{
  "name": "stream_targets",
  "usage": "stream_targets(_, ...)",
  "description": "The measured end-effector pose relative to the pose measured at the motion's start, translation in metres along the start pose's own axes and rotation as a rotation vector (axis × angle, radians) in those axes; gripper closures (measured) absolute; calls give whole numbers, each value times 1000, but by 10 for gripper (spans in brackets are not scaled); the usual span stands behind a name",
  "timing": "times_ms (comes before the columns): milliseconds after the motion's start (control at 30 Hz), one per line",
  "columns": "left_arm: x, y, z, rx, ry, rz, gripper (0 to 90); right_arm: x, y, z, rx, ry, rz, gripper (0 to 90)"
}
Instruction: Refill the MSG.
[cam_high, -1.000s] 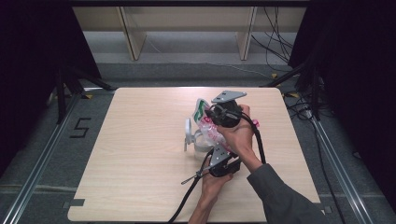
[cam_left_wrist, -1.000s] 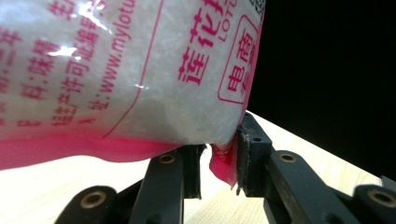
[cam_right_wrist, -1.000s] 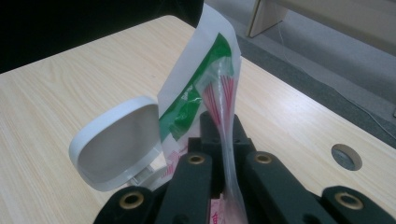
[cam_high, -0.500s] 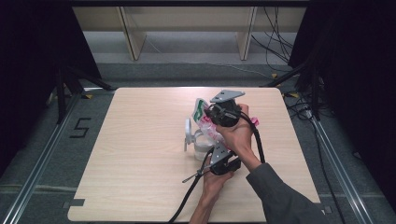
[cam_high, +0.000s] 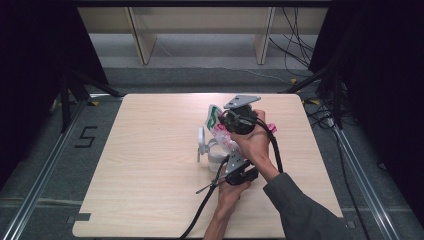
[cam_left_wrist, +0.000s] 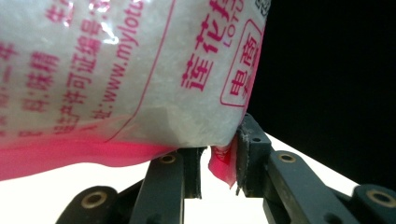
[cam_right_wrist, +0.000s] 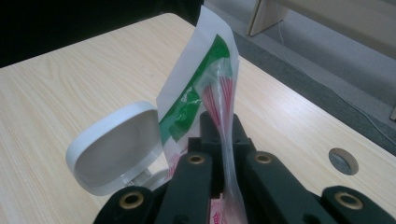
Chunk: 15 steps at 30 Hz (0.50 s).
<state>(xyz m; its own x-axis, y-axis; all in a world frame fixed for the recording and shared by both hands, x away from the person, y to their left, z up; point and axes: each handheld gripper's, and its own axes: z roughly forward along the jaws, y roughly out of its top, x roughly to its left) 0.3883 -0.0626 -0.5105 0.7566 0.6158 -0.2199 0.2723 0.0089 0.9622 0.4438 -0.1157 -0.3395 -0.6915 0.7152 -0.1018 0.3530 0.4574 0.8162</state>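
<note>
Holding a bag (cam_high: 219, 127) of white crystals above the jar (cam_high: 216, 159) mid-table (cam_high: 150, 150).
Its lid (cam_right_wrist: 114, 147) stands open beside the bag; right gripper (cam_right_wrist: 223, 140) clamps the bag's upper film, left gripper (cam_left_wrist: 219, 158) pinches its pink bottom corner.

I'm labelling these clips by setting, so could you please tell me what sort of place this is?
Probably a lab recording station, not a kitchen: a bare wooden table ringed by black curtains, floor rails, loose cables and a floor marking "5".
</note>
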Motion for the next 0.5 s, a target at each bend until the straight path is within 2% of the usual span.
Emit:
stream_targets(67,0,0,0,-4,-2,3,739,-2,1,-1,15,12,-17,900)
stream_targets(133,0,-1,0,-4,0,7,739,-2,1,1,7,10,-23,900)
stream_targets(300,0,0,-1,-6,-11,-2,739,-2,1,0,14,17,-7,900)
stream_targets(467,-1,0,0,1,1,-1,739,-3,0,1,3,18,-12,900)
stream_targets(500,-3,0,2,-35,-4,-37,739,-3,0,1,1,17,-9,900)
